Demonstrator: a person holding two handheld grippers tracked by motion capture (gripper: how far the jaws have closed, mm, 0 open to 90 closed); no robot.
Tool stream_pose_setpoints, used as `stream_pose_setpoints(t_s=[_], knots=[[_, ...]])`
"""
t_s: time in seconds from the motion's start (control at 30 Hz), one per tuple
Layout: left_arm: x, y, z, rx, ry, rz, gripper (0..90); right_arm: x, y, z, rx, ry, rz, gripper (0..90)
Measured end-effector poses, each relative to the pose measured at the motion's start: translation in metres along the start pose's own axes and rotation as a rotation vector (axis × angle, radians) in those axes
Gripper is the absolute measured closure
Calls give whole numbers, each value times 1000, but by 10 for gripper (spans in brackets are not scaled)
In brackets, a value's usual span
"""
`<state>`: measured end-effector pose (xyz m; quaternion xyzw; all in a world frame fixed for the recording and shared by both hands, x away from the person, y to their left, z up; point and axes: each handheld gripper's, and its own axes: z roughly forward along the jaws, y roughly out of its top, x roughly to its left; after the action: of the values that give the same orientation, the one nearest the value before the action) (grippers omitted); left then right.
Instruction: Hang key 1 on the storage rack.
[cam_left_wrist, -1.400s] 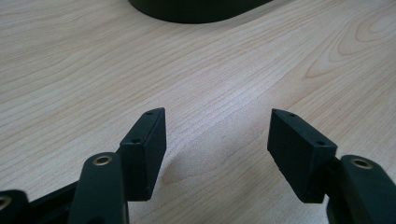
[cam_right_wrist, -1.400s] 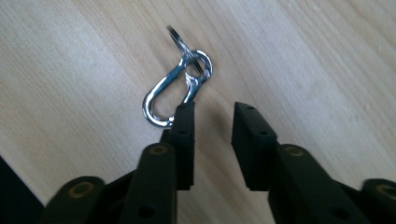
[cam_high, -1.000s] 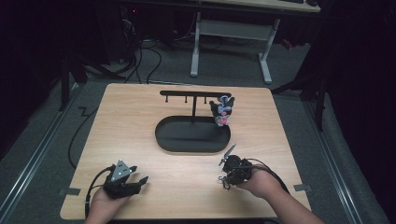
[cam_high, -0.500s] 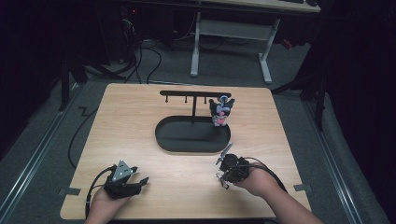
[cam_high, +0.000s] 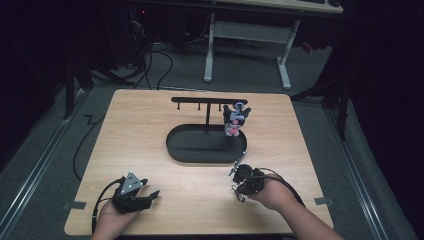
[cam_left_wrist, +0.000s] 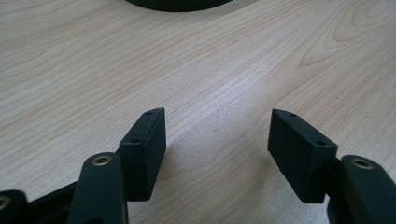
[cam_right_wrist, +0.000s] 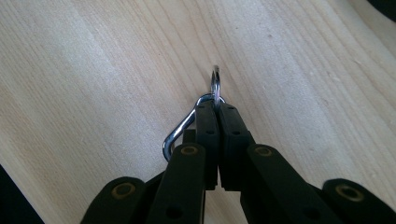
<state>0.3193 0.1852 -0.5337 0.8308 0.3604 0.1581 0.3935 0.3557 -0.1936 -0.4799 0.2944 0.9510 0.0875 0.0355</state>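
Observation:
My right gripper (cam_right_wrist: 216, 108) is shut on a small metal key ring (cam_right_wrist: 215, 81) with a silver clasp (cam_right_wrist: 180, 130) hooked to it, held low over the wood. In the high view the right gripper (cam_high: 238, 171) sits just in front of the black oval stand base (cam_high: 200, 150). A bar with hooks (cam_high: 207, 100) rises from that base, and a small black and pink plush charm (cam_high: 234, 120) hangs at its right end. At the near left, my left gripper (cam_high: 151, 189) rests on the table, open, with nothing between its pads (cam_left_wrist: 144, 140).
The wooden table (cam_high: 125, 130) has bare room left of the stand and between my hands. Cables (cam_high: 85, 145) trail off its left edge. A white desk frame (cam_high: 245, 35) stands on the floor beyond the table's far side.
The right gripper has edged slightly left in front of the stand base. The left hand has kept still.

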Motion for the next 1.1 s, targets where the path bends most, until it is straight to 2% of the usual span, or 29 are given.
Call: stream_pose_setpoints(t_s=[0.1, 0.2, 0.47, 0.83, 1.1], knots=[[0, 0, 0, -1, 0, 1, 377, 0, -1, -3, -2, 3, 9, 893], [0, 0, 0, -1, 0, 1, 377, -3, -3, -8, -8, 21, 38, 893], [-1, 0, 0, -3, -3, 2, 377, -7, -15, -29, -14, 36, 85, 895], [-2, 1, -1, -11, -1, 3, 377, -11, -21, -56, -21, 19, 123, 895], [-2, 2, -3, -31, 3, 4, 377, -18, -20, -65, -11, 22, 163, 895]])
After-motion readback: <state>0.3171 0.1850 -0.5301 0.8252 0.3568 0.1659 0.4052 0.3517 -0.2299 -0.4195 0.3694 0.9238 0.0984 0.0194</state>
